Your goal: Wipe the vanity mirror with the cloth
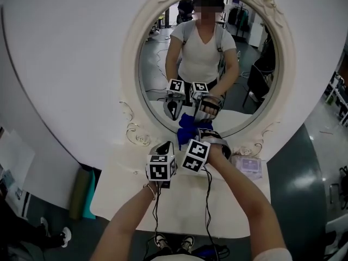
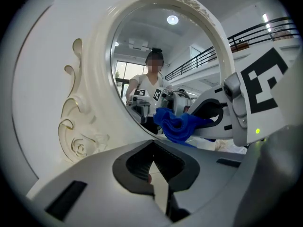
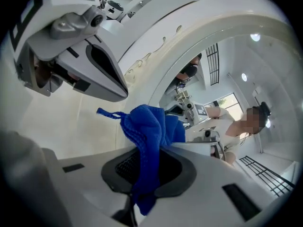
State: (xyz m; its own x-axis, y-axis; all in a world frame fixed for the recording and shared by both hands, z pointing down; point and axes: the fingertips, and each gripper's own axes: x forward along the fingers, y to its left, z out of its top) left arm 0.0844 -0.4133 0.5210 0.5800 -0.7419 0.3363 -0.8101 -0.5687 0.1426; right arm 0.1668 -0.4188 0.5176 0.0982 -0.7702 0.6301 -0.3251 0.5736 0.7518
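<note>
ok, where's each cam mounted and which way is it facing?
Head view: on the person's head, facing steeply down at the mirror; both forearms, left tongs and right tongs show.
Left gripper view: on the left tongs, facing the mirror's lower frame; own shut jaws, right tongs alongside.
Right gripper view: on the right tongs, facing the mirror; own jaws clamp the cloth.
Shared: all three show mirror and cloth.

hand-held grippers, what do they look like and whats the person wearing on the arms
The left hand-held gripper and right hand-held gripper have rounded light grey shells with black jaw pads. Each carries a white cube with black square markers. Thin black cables trail back along bare forearms; the sleeves are short and white.
</note>
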